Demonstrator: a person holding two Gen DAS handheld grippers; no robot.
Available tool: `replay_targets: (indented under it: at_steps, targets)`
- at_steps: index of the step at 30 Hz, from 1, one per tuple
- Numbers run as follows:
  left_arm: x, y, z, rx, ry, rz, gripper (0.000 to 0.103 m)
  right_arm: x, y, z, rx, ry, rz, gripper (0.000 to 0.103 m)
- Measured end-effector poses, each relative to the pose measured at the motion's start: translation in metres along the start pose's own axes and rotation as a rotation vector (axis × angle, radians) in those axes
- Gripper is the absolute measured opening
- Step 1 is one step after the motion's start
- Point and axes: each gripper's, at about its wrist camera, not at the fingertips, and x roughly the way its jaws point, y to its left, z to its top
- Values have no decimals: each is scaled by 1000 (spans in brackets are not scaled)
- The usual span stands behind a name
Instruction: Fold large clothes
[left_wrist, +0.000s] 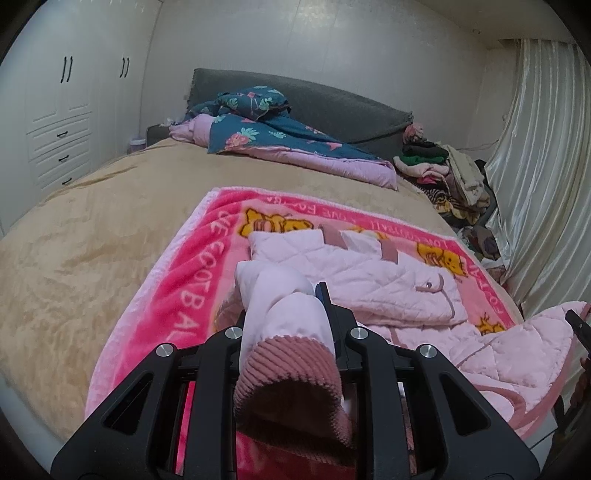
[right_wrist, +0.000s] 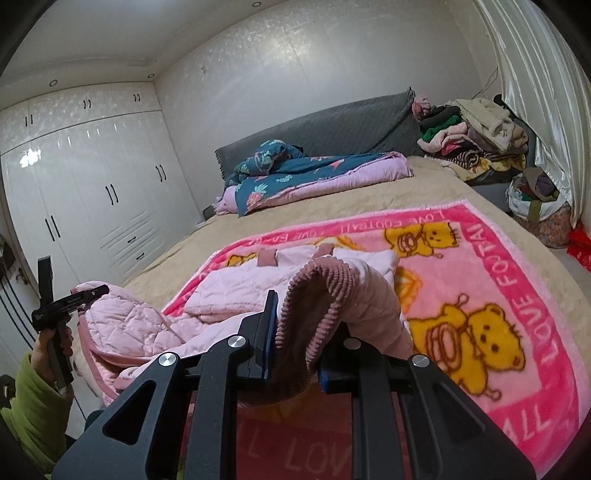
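Pink quilted jacket (left_wrist: 369, 280) on the pink bear blanket (right_wrist: 517, 295) ahead of my fingers; left gripper (left_wrist: 288, 325) pinches one ribbed cuff (left_wrist: 291, 369), right gripper (right_wrist: 299, 332) pinches the other cuff (right_wrist: 314, 295), both clamped tight, over the bed (left_wrist: 92, 240).

My pale pink quilted jacket (left_wrist: 369, 280) lies partly folded on the blanket, ribbed cuffs (right_wrist: 317, 295) lifted toward six o'clock.

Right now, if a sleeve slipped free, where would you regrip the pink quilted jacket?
At the ribbed corduroy cuff, from the near edge of the bed. It is thick and firm, unlike the slippery quilted body. Both left tongs and right tongs already clamp a cuff this way.
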Motion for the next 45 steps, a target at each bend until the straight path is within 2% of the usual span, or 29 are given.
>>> replay_targets:
  at_steps: [11, 22, 35, 45]
  targets:
    - [9, -11, 25, 11, -25, 16, 14, 6, -6, 23, 9, -30, -14, 16]
    - [40, -13, 32, 30, -14, 63, 14, 34, -15, 38, 40, 4, -33, 16]
    - [88, -16, 49, 58, -19, 135, 14, 96, -38, 64, 44, 8, -84, 16]
    - [131, -12, 55, 41, -13, 176, 17, 164, -82, 71, 170, 78, -96, 16]
